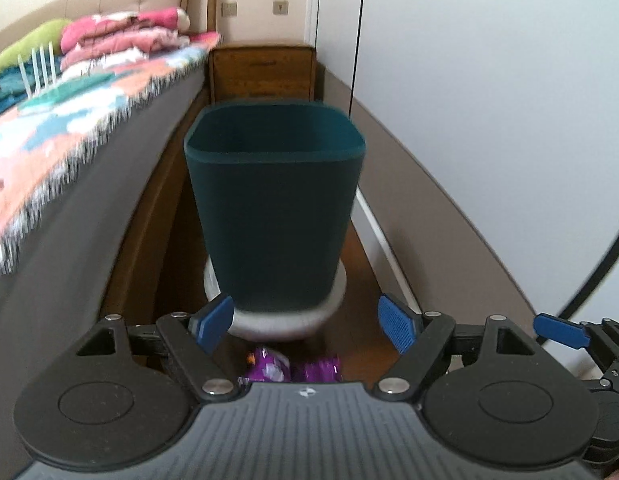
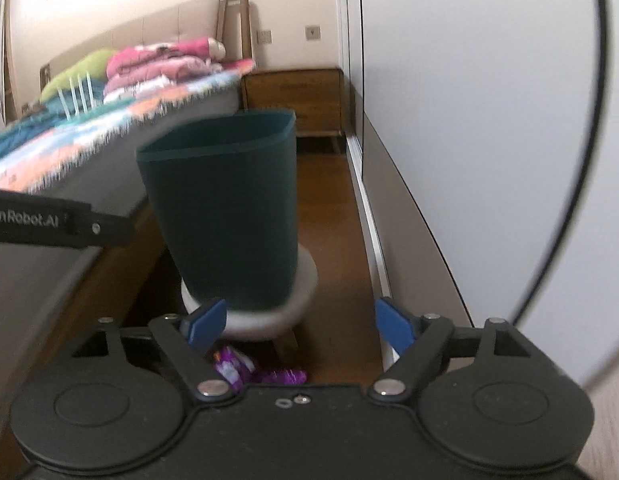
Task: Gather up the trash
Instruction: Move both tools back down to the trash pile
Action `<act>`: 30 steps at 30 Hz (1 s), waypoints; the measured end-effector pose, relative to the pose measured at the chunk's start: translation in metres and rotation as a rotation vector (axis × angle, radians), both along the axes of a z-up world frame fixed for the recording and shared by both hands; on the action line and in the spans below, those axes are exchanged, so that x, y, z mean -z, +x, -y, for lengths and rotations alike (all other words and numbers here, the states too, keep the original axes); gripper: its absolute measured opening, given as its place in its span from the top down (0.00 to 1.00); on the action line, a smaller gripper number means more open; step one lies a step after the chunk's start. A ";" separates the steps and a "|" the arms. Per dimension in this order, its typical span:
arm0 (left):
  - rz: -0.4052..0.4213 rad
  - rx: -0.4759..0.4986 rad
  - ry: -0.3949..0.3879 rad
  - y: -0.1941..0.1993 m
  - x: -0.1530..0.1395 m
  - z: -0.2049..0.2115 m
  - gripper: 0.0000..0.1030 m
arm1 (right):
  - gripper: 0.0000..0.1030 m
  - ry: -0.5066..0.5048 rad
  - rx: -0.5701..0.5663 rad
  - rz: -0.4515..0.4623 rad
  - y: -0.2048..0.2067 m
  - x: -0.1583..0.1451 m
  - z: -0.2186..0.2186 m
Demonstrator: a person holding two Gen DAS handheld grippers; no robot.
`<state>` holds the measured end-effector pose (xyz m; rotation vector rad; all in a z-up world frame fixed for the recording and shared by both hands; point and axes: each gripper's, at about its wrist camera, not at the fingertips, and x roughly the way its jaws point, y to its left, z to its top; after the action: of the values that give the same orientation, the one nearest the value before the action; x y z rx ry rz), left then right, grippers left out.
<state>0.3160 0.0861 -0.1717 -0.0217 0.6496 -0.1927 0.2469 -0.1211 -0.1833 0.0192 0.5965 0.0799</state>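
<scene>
Nearest to me, I am holding my left gripper [image 1: 307,322] with its blue pads spread wide and nothing between them; my right gripper [image 2: 301,322] is standing equally spread and equally bare.

Just beyond and below both sets of pads, the purple wrappers [image 1: 289,368] are lying on the wooden floor [image 1: 363,264], crumpled, two pieces close together (possibly touching, though my own housings are hiding their near edges). Their combined length is running roughly across my view, left to right; which way any printed face is pointing I cannot tell.

Directly behind them, the dark teal bin [image 1: 275,208] is standing upright on a low white round stool [image 1: 275,316], its long axis vertical and its open mouth facing up. What lies at its bottom I cannot see.

I am judging the task as barely begun: the wrappers are not yet picked up and nothing is being carried. Remaining work, as I am reading it: lowering onto the wrappers, pinching them, and lifting them over the rim.

Farther off, the bed [image 1: 89,128] is flanking the left and a wooden nightstand [image 1: 263,74] is closing the aisle.
</scene>
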 end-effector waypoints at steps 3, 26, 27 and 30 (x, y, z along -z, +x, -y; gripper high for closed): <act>-0.036 0.010 0.001 -0.013 0.025 0.001 0.23 | 0.12 -0.007 -0.011 -0.027 -0.019 0.020 0.005; -0.261 0.247 0.171 -0.072 0.214 0.036 0.19 | 0.05 -0.082 -0.141 -0.423 -0.105 0.219 0.027; -0.276 0.247 0.183 -0.072 0.224 0.038 0.19 | 0.05 -0.073 -0.133 -0.442 -0.104 0.226 0.028; -0.359 0.255 0.185 -0.066 0.256 0.040 0.19 | 0.05 -0.055 -0.108 -0.499 -0.103 0.247 0.032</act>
<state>0.2505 0.0459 -0.4281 0.2096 1.0272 -0.3785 0.1438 -0.1531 -0.4304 -0.0481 1.0986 0.1660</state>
